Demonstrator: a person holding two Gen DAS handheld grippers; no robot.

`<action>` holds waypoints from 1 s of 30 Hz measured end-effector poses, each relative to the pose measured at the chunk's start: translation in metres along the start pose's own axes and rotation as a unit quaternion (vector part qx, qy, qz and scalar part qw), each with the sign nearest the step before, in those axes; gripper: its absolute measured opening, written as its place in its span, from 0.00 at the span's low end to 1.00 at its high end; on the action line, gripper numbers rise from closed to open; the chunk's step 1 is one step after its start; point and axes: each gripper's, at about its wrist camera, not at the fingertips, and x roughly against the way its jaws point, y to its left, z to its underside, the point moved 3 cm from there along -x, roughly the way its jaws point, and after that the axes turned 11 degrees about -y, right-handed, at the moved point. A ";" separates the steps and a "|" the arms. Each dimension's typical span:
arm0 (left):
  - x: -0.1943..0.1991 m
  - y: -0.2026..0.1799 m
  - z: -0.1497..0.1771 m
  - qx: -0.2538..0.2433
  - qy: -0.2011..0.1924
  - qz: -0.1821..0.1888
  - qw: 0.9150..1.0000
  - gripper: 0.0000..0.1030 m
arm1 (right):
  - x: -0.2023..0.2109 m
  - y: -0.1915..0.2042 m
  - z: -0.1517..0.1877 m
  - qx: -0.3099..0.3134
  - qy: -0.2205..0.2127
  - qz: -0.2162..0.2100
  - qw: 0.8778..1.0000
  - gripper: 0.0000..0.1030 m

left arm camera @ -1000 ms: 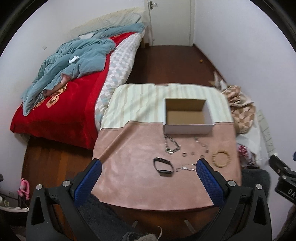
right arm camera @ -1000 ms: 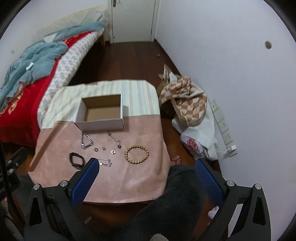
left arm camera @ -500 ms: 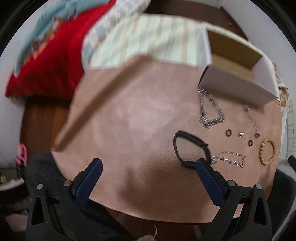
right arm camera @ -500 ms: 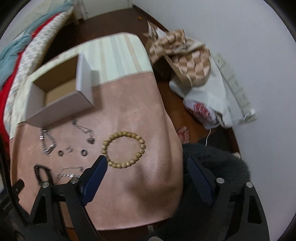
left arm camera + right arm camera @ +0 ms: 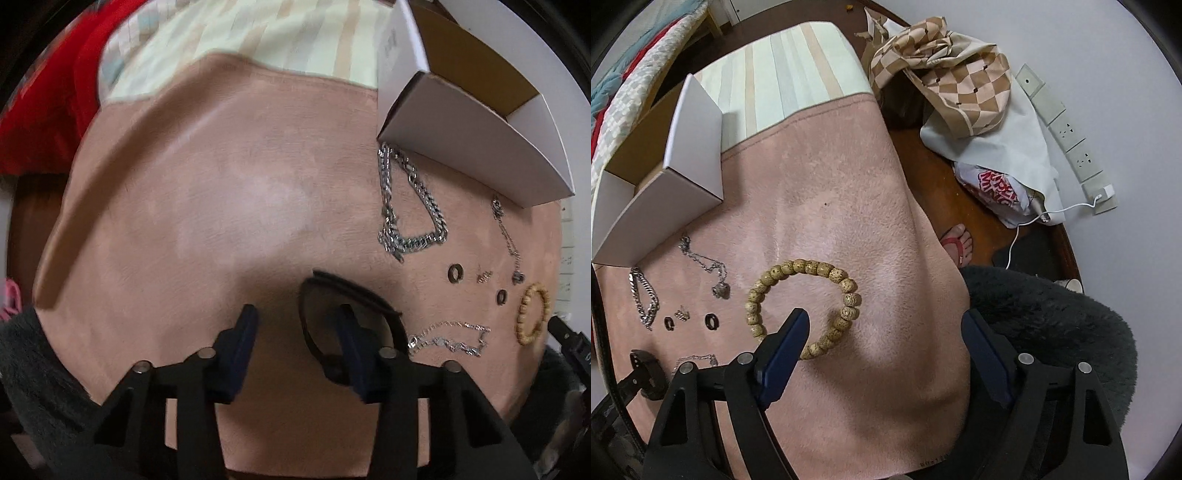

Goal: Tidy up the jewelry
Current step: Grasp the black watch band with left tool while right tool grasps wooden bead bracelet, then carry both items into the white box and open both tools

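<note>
Jewelry lies on a pink cloth. My left gripper (image 5: 295,314) is partly closed and straddles the left side of a black band (image 5: 354,291), one finger outside and one inside its loop. A thick silver chain (image 5: 410,206), two dark rings (image 5: 455,274), a thin necklace (image 5: 508,240) and a thin silver bracelet (image 5: 448,338) lie to its right. My right gripper (image 5: 886,317) is open, its left finger over the wooden bead bracelet (image 5: 801,299). An open white cardboard box (image 5: 665,184) stands at the back; it also shows in the left wrist view (image 5: 476,147).
The cloth's right edge drops to a wooden floor with a checked bag (image 5: 945,70), a white plastic bag (image 5: 1001,184) and a sandaled foot (image 5: 956,240). A dark fuzzy sleeve (image 5: 1045,325) is at lower right. A red bed (image 5: 48,122) stands to the left.
Both grippers have come down close to the cloth. The left gripper's fingers have narrowed around the black band's side. The right gripper's left finger now overlaps the bead bracelet.
</note>
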 end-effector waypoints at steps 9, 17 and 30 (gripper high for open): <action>0.019 -0.003 0.005 -0.029 -0.034 0.005 0.999 0.02 | -0.010 0.006 0.007 -0.014 0.004 -0.017 1.000 0.52; 0.060 -0.021 -0.007 -0.037 -0.054 0.030 0.997 0.01 | 0.014 0.012 0.006 -0.034 -0.024 -0.076 0.996 0.09; 0.159 -0.039 -0.055 -0.054 -0.141 0.062 0.987 0.01 | 0.123 0.056 -0.026 0.023 -0.119 -0.176 0.977 0.09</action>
